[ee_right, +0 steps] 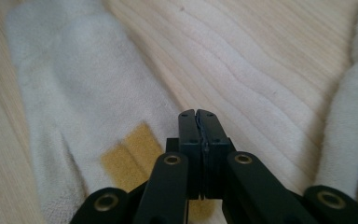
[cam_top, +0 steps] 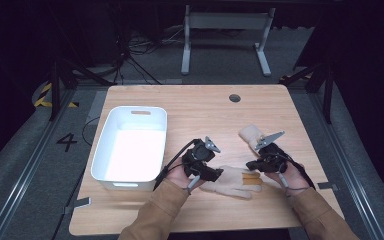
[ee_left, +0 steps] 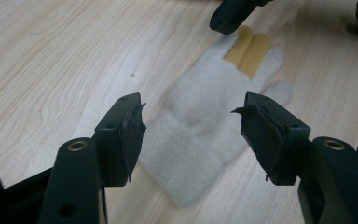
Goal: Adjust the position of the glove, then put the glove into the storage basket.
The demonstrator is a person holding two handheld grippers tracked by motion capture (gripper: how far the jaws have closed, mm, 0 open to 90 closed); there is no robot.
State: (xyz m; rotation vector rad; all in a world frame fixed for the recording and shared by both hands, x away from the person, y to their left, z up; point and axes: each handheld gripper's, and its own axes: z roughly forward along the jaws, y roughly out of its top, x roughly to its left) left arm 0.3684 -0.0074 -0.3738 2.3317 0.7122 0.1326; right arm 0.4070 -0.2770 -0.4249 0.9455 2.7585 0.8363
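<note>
Two gloves on worktop. Your left gripper gapes over near glove, right gripper clenched, empty. Risk: pinching single layer, glove bunches.

The left gripper hangs low with its fingers parted. The right gripper has its fingers pressed together, empty.

White plastic bin sits at left of centre on the wooden table, handle slot at its far end. Round dark hole in the tabletop, upper centre. Grey table frame legs stand on the floor at top of frame; a painted "4" marks the floor at left.
</note>
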